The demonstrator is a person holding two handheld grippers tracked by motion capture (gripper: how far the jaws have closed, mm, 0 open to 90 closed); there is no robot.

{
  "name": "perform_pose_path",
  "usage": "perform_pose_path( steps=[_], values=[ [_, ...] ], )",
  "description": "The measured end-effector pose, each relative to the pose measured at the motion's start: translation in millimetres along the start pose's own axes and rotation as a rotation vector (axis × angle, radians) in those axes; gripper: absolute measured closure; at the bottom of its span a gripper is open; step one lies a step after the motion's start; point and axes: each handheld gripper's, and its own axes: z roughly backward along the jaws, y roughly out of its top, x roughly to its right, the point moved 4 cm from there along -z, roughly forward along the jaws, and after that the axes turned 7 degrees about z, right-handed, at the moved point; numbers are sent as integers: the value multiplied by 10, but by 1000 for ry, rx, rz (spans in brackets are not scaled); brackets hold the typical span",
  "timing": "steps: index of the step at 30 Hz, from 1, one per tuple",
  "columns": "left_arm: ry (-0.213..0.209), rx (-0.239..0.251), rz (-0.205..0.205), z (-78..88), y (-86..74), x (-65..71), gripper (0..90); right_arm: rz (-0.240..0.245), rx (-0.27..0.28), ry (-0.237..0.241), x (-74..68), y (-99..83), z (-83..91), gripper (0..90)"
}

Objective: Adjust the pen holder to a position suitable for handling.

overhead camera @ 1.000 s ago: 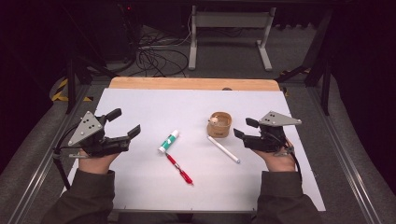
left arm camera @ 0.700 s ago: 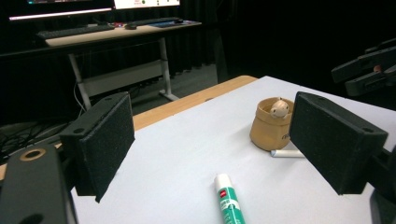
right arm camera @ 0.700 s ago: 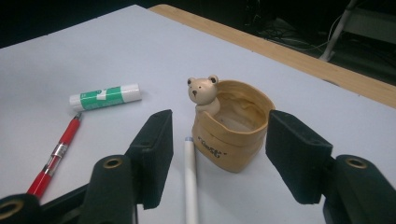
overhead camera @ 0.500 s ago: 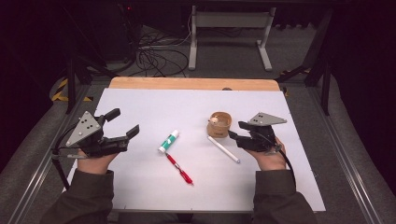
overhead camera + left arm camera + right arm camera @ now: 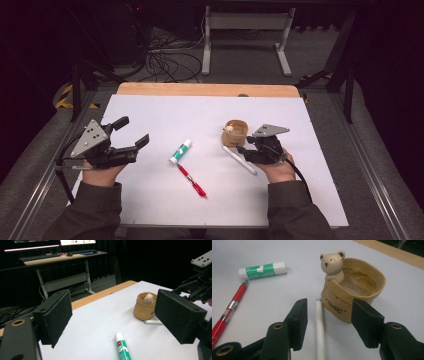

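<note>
At centre right of the high view, the right gripper [image 5: 245, 148] has just been closing, its jaws still apart astride the white pen [image 5: 320, 327], touching nothing. The bear-topped pot [image 5: 354, 293] stands just beyond. The left gripper [image 5: 131, 134] hangs released at left.
</note>
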Motion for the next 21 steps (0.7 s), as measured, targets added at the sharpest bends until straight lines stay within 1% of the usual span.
perform_pose_path(
  steps=[6,12,19,21],
  values=[
    [-1,1,1,5,0,-1,157,-8,-39,10,-14,-45,-108,491],
    [-2,-3,1,0,-7,-4,158,-3,-75,14,-25,-86,-210,497],
    [-3,-7,2,-6,-13,-1,160,-9,-107,17,-27,-126,-273,507],
    [-4,-11,1,-11,-18,-2,162,-2,-119,20,-32,-142,-313,507]
  ],
)
